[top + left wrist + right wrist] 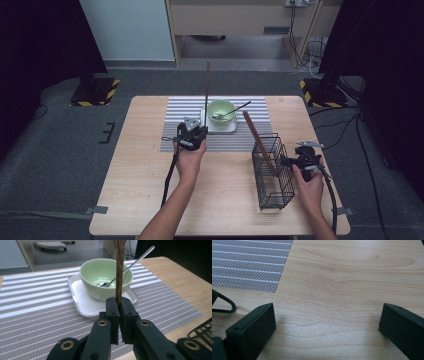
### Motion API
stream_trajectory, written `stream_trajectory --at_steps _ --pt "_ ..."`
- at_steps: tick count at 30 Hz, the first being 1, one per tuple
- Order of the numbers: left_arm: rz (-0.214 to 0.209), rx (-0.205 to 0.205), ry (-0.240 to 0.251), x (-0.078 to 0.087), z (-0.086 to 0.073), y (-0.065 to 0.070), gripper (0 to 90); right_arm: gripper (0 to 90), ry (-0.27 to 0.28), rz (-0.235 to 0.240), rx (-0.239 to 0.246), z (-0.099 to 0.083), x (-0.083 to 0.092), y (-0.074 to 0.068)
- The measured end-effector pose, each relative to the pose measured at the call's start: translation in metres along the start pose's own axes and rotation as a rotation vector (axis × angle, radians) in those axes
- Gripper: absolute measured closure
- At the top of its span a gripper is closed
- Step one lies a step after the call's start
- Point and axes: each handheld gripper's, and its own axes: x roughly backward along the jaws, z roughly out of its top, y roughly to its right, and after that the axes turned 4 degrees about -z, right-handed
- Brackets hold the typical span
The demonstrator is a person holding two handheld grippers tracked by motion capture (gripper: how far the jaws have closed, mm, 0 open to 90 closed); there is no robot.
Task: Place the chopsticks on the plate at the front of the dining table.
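At frame centre your left gripper (192, 134) holds a wooden chopstick (207, 87) upright, jaws clamped on it; at lower right, your right gripper (305, 159) gapes beside the wire basket (272, 172).

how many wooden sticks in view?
2: one stick upright in the left gripper, by the bowl; another stick leaning in the wire basket.

Bowl (221, 111) with spoon (231, 112) crowds mat; wire basket (272, 171) blocks right side.

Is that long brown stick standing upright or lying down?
Upright: the left gripper clamps the stick near its lower end, pointing straight up before the green bowl.
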Motion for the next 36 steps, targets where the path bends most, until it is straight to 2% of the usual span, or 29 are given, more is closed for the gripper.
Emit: stream_trajectory --at_steps 6,16,23,30,36 --pt "0.027 0.027 -0.009 -0.005 -0.010 -0.002 86.2 1.1 0.001 -0.001 0.002 0.000 0.000 0.000" --pt "0.054 0.033 -0.032 -0.012 -0.022 -0.002 86.1 1.0 0.001 -0.001 0.002 0.000 0.000 0.000" --pt "0.061 0.039 -0.041 -0.020 -0.023 -0.004 86.1 1.0 0.001 -0.002 0.001 0.000 0.000 0.000" --pt "0.065 0.048 -0.032 -0.028 -0.011 -0.007 86.1 1.0 0.000 -0.002 -0.001 0.000 0.000 0.000" --pt "0.083 0.058 -0.060 -0.035 -0.014 -0.009 86.1 1.0 0.001 -0.002 0.001 0.000 0.000 0.000"
